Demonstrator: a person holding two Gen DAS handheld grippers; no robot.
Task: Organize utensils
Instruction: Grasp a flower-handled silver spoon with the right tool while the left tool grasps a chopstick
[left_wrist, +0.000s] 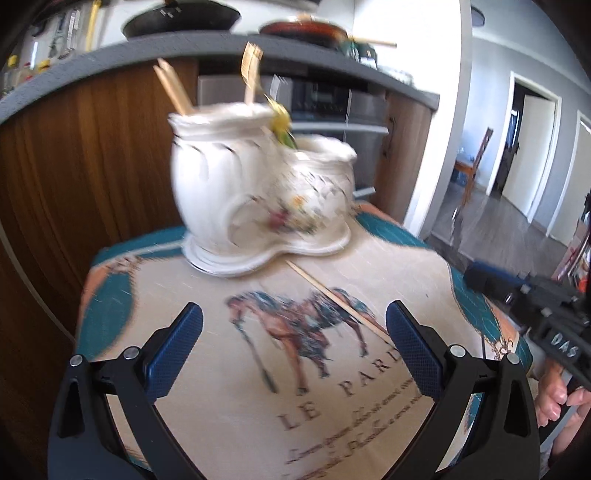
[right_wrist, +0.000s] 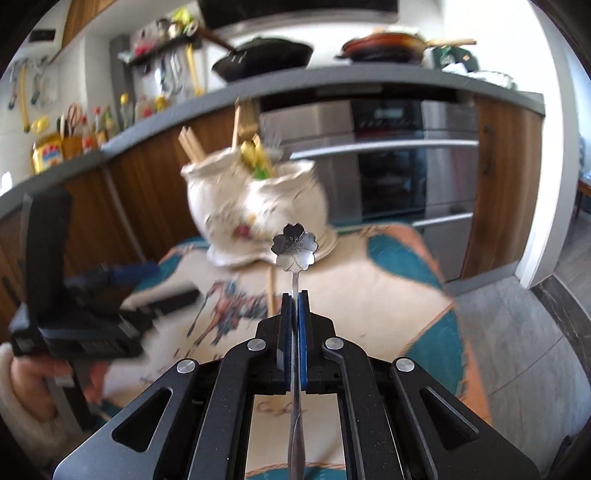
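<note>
Covering table: horse-print cloth (left_wrist: 258, 369) | room: kitchen, oven (right_wrist: 391, 158) behind | left gripper (left_wrist: 294, 328) spread | right gripper (right_wrist: 294, 295) pinching spoon (right_wrist: 294, 245)

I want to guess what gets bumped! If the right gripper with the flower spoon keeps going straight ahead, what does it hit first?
Probably the white ceramic holder. The flower spoon sticks out ahead of the right gripper and points at the holder's lower pot, so the spoon would touch first. Blur makes the gap unclear.

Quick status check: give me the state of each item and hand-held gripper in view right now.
Left hand-held gripper: open, empty.
Right hand-held gripper: shut on flower spoon.
Ceramic holder: upright on the cloth, utensils standing in it.
Loose chopstick: lying flat on cloth.
</note>
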